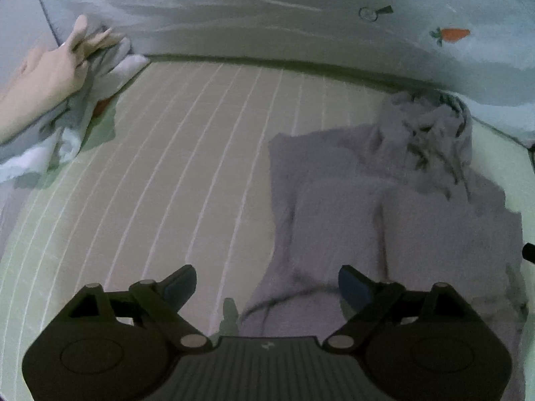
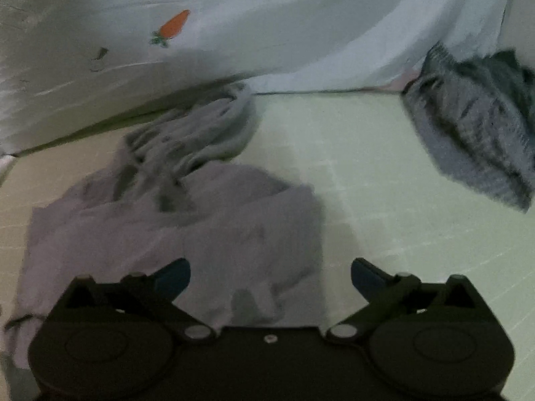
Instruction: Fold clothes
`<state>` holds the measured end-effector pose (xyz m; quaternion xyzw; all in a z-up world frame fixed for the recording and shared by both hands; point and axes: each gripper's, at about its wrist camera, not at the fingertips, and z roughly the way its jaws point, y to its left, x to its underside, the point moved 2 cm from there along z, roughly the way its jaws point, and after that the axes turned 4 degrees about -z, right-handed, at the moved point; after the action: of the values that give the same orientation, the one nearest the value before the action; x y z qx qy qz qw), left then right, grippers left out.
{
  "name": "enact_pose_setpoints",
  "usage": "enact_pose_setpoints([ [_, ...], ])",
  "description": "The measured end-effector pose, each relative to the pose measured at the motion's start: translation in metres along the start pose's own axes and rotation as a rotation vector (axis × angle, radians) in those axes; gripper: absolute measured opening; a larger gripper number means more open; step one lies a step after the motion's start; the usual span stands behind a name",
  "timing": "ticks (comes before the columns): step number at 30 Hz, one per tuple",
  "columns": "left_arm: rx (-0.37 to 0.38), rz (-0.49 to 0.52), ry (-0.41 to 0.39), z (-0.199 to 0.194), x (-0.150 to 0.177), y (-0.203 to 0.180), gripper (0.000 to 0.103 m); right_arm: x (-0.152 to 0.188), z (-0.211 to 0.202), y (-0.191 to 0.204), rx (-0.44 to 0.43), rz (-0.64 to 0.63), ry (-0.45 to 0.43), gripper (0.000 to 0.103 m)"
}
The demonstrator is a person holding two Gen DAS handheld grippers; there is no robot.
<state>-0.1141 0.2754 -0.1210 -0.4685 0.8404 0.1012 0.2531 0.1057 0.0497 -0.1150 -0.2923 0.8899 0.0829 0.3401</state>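
A lilac-grey hooded garment (image 1: 384,207) lies partly folded on the pale striped bed surface (image 1: 200,167), its hood bunched at the far end. It also shows in the right wrist view (image 2: 187,220). My left gripper (image 1: 267,284) is open and empty, hovering over the garment's near left edge. My right gripper (image 2: 271,277) is open and empty, above the garment's near right part. Both sets of blue pads are spread wide.
A bare hand (image 1: 57,67) presses on a pale cloth (image 1: 100,83) at the far left. A white sheet with an orange carrot print (image 1: 451,33) rises behind the bed. A dark grey knitted garment (image 2: 474,133) lies at the right.
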Motion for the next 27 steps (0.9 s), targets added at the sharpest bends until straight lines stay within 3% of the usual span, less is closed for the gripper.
enact_pose_setpoints([
  [8, 0.03, 0.01, -0.031, 0.041, -0.075, -0.042, 0.095, -0.054, 0.046, -0.01, -0.012, 0.065, -0.031, 0.103],
  [17, 0.124, 0.046, -0.019, 0.118, -0.17, -0.102, 0.095, -0.124, 0.122, 0.016, -0.027, 0.083, -0.014, 0.103],
  [24, 0.132, 0.096, 0.052, 0.178, -0.198, -0.134, 0.095, -0.148, 0.172, 0.036, -0.003, 0.031, 0.052, 0.103],
  [27, 0.074, 0.171, 0.05, 0.188, -0.197, -0.141, 0.095, -0.149, 0.182, 0.033, 0.049, 0.013, 0.091, 0.103],
])
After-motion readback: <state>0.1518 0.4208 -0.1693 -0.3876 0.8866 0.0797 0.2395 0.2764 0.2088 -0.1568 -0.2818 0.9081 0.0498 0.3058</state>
